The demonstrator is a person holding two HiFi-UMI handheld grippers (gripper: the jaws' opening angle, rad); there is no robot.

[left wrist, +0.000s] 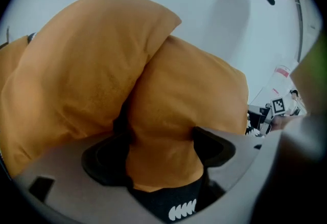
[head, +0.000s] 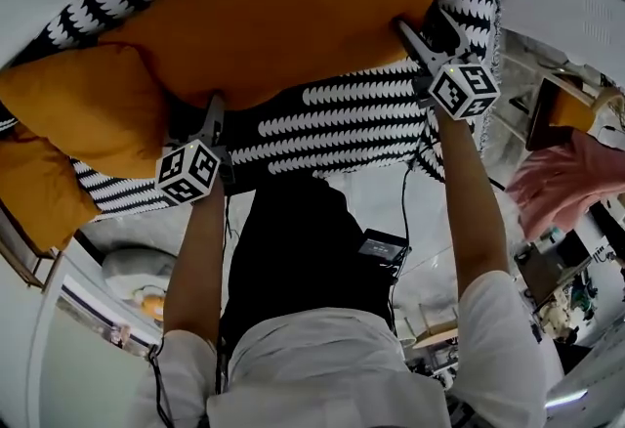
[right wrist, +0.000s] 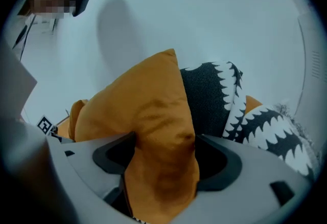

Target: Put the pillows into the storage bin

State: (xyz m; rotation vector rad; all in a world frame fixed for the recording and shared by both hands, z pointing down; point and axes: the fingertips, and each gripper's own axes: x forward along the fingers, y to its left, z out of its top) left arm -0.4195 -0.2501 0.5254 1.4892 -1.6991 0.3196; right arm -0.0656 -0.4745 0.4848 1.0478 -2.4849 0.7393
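Left gripper (left wrist: 161,141), closest to the lens in its own view, clamps a bunched edge of the orange pillow (left wrist: 189,95) between wide-set jaws. The fabric necks in where the pads press and bulges above them. A strip of the black-and-white patterned pillow (left wrist: 176,210) shows just below the grip at the bottom edge of the frame. A second orange pillow (left wrist: 76,74) fills the left half and touches the held one.

The right gripper (right wrist: 163,154) likewise grasps the orange pillow, by a creased corner at lower centre of its view, with the patterned pillow just behind at right.

In the head view both grippers sit on the held pillow's lower edge, the left at centre left and the right at upper right. That pillow spans the top centre, lying against the patterned one, with the second orange pillow at far left. The person's forearms (head: 471,192) run down to white sleeves (head: 498,328) at the bottom. A pink cloth (head: 571,177) lies at the right edge.
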